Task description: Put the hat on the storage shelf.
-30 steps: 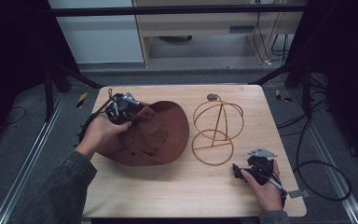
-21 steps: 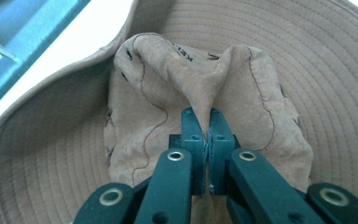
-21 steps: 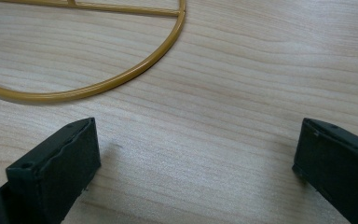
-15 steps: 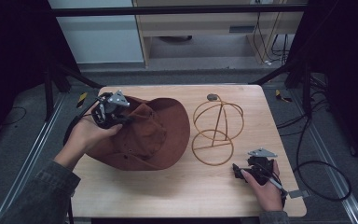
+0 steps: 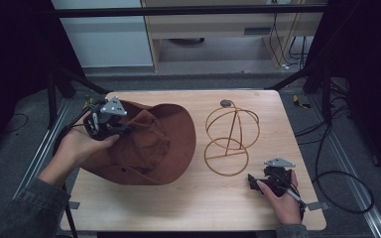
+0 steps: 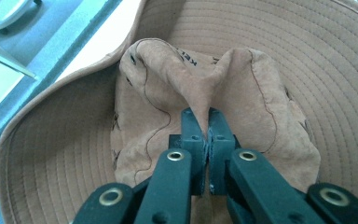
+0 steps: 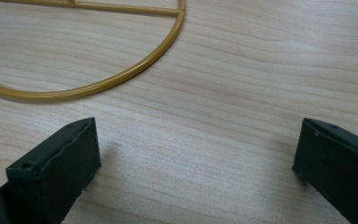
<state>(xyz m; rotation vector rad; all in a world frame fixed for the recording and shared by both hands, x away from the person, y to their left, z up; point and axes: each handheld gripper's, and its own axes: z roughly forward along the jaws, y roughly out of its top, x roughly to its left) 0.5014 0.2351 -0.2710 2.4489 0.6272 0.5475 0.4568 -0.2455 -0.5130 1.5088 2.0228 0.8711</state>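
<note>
The left gripper (image 6: pixel 208 140) was clamped on a fold of the brown suede wide-brimmed hat (image 5: pixel 149 144), left of the gold wire hat stand (image 5: pixel 230 139). The right gripper (image 7: pixel 196 163) lay wide open, empty, near the stand's base ring.

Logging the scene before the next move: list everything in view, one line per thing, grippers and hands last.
hat: one, brown, left half of the table, crown pinched up.
wire stand: one, gold-coloured, right of the hat, on the table.
table: one, light wood, centre.
cabinet: one, pale wood, behind the table.
cables: several, black, floor at right.
left gripper: one, black, shut on the hat's crown.
right gripper: one, black, open, low over the table near the stand's base ring.
hands: two, one on each gripper.
</note>
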